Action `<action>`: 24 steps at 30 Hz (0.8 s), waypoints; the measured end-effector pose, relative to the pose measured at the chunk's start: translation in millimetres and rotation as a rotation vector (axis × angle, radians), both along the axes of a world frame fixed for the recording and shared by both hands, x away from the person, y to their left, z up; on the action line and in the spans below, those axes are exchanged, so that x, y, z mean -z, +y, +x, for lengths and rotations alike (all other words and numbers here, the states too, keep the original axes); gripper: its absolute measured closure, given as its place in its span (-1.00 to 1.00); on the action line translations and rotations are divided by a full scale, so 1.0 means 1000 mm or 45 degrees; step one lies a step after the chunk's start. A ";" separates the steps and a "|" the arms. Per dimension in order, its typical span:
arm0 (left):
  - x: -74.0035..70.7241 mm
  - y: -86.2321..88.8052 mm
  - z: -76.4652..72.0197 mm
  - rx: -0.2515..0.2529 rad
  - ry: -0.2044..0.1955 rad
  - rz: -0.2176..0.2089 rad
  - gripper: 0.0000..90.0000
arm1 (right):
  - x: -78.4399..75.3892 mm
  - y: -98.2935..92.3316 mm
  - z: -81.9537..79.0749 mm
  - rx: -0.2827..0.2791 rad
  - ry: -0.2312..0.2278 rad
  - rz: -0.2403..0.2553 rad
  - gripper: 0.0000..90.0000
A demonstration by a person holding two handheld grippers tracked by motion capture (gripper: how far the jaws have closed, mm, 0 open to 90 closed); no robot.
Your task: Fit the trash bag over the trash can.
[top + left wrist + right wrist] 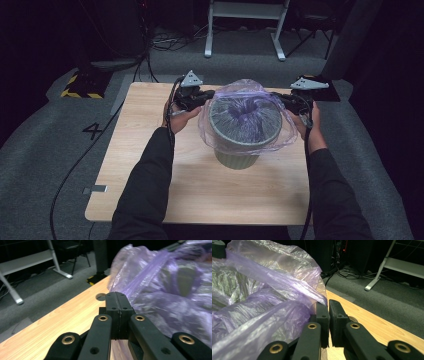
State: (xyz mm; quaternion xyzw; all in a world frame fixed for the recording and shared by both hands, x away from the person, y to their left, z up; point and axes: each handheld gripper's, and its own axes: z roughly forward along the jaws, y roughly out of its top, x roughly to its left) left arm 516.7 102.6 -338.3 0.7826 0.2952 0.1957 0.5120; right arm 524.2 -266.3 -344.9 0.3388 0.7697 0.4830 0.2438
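Observation:
A ribbed grey-green bin [237, 159] stands upright in the middle of the wooden table [150, 170]. A thin purple plastic bag [250, 89] is draped over its mouth, with the middle sagging inside and the rim flaring out past the bin. My left gripper [209, 95] is at the bag's left edge. Seen close up, the left gripper [116, 293] has its jaws pressed together at the edge of the purple film [170, 290]. My right gripper [280, 98] is at the bag's right edge. Up close, the right gripper [327, 302] pinches the film [262, 302] between its tips.
A round hole [101, 297] is cut in the tabletop just beyond the left gripper. Grey carpet surrounds the table. A white metal frame [245, 30] stands behind it, with a yellow-and-black striped base [80, 87] and cables at the back left.

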 end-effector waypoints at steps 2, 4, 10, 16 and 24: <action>0.002 0.000 0.004 -0.024 0.014 -0.010 0.99 | 0.000 0.002 0.001 0.001 0.004 -0.003 0.94; 0.005 -0.003 0.008 -0.042 0.027 -0.010 0.99 | 0.002 0.004 0.003 0.008 0.010 -0.035 0.94; 0.018 -0.012 0.020 -0.080 0.080 0.017 0.99 | 0.007 -0.001 0.011 0.040 0.048 -0.030 0.95; 0.030 -0.016 0.028 -0.104 0.151 -0.032 0.99 | 0.017 -0.003 0.016 0.053 0.115 0.011 0.95; 0.056 -0.017 0.030 -0.104 0.249 -0.053 0.95 | 0.039 -0.008 0.016 0.071 0.151 0.047 0.96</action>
